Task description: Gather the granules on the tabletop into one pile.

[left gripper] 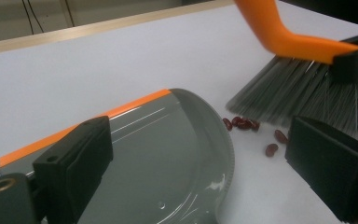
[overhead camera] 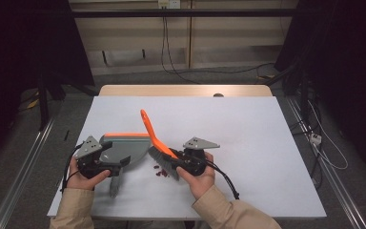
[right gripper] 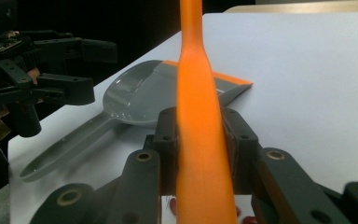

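Observation:
A grey dustpan (overhead camera: 126, 147) with an orange lip lies flat on the white table (overhead camera: 248, 133), its handle pointing toward the front edge. My left gripper (overhead camera: 118, 156) hovers over the pan (left gripper: 168, 154), open, with both jaws wide apart and nothing held. My right gripper (overhead camera: 175, 160) is shut on the orange handle (right gripper: 198, 93) of a small brush (overhead camera: 148, 129). The brush's grey bristles (left gripper: 298, 93) rest on the table just right of the pan. Several red beans (left gripper: 242, 124) lie between the bristles and the pan's rounded edge. The left gripper (right gripper: 91, 70) stands open beside the dustpan (right gripper: 140, 93).
The table's wooden far edge (overhead camera: 186, 89) runs behind the white top. Cables (overhead camera: 164, 43) hang at the back wall, beyond the table. Metal rails (overhead camera: 19, 176) run along the floor on both sides.

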The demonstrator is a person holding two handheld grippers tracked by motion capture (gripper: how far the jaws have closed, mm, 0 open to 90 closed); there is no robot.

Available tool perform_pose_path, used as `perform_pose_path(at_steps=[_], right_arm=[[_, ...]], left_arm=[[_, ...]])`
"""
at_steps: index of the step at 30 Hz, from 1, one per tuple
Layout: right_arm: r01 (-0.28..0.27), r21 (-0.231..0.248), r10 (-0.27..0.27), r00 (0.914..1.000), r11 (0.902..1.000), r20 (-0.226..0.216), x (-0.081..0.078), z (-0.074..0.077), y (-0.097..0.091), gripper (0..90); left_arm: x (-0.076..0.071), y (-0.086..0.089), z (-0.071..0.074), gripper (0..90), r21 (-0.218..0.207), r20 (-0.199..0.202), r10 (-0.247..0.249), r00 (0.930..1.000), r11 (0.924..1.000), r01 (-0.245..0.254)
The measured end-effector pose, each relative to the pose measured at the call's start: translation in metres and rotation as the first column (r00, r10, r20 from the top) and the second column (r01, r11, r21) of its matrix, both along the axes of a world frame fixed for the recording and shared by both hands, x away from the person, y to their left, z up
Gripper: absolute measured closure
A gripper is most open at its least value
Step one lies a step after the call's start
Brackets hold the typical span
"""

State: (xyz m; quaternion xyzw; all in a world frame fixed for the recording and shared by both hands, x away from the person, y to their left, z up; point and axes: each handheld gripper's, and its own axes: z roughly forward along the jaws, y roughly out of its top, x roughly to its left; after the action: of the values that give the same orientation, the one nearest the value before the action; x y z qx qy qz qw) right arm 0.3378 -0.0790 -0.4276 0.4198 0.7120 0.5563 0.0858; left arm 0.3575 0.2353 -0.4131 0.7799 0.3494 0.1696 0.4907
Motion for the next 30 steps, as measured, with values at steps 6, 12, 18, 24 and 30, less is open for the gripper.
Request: perform_pose_path(at_steps=[6,12,18,24,30], right_arm=[[-0.003,0.005,0.003,0.9994,1.0,-0.036,-0.007,-0.002,0.012,71.4],[-0.001,-0.014,0.001,0.9995,0.9999,-0.031,-0.013,-0.001,0.004,71.4],[-0.012,-0.01,0.011,0.9992,0.9999,-0.039,-0.019,-0.003,-0.003,71.4],[-0.073,-0.023,0.071,0.9942,0.9971,-0.081,-0.022,-0.007,0.023,71.4],[-0.032,-0.044,0.027,0.9932,0.9985,-0.113,-0.01,-0.013,0.022,71.5]], left_arm=[[0.0,0.001,0.0,7.5,-0.001,0.002,0.003,1.0,1.0,-0.003],[0.0,0.0,0.0,7.5,0.003,0.002,-0.002,1.0,1.0,0.002],[0.0,-0.002,0.0,7.5,0.012,0.005,-0.006,1.0,0.9999,0.006],[0.0,-0.002,0.001,7.5,0.006,0.005,-0.003,1.0,1.0,0.003],[0.0,-0.001,0.001,7.5,0.001,0.008,-0.004,1.0,1.0,0.004]])
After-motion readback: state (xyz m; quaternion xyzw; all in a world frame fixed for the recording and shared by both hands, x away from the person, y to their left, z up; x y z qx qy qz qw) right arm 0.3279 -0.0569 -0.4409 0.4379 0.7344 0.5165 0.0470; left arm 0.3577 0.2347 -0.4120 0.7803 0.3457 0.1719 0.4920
